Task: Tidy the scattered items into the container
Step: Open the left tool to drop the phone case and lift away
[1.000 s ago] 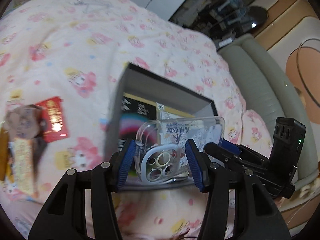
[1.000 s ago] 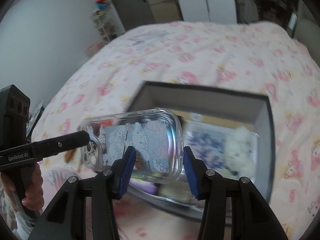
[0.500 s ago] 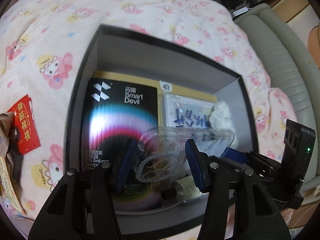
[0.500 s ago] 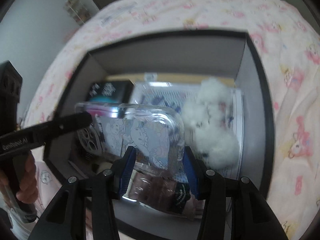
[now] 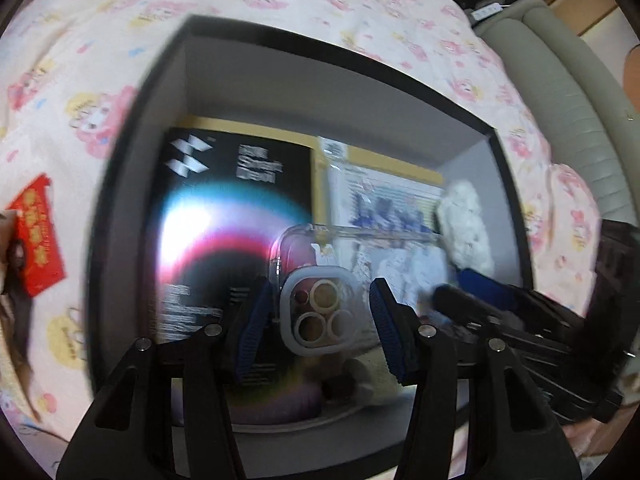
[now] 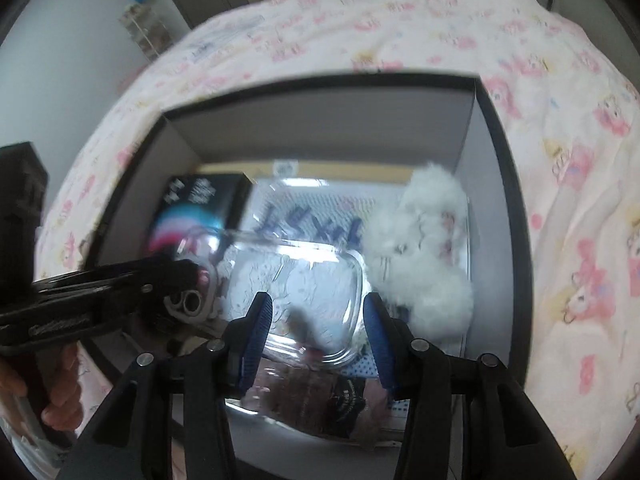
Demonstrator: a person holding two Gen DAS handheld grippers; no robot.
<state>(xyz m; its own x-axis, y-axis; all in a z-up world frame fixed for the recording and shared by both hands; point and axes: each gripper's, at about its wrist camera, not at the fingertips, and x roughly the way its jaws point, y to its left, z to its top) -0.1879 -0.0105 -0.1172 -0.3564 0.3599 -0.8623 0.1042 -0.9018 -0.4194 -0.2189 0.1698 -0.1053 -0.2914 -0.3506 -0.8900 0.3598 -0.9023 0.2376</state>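
A clear phone case (image 5: 320, 312) with a cartoon print hangs low inside the dark open box (image 5: 320, 44) on the pink bedspread. My left gripper (image 5: 320, 332) is shut on its camera-ring end. My right gripper (image 6: 318, 332) is shut on the other end of the phone case (image 6: 304, 280), inside the box (image 6: 320, 80). Each gripper shows in the other's view, the right one (image 5: 500, 312) and the left one (image 6: 100, 292). Under the case lie a black packet (image 5: 224, 200), a printed card and a white fluffy toy (image 6: 424, 264).
A red packet (image 5: 36, 236) and a brownish item lie on the bedspread to the left of the box. A grey padded edge (image 5: 568, 100) runs along the bed's right side. A person's hand (image 6: 60, 392) holds the left gripper's handle. Shelves and doors stand beyond the bed.
Both grippers have come down and forward with the phone case, from above the box's near edge to inside it. The case now lies flatter. Both grips are unchanged.
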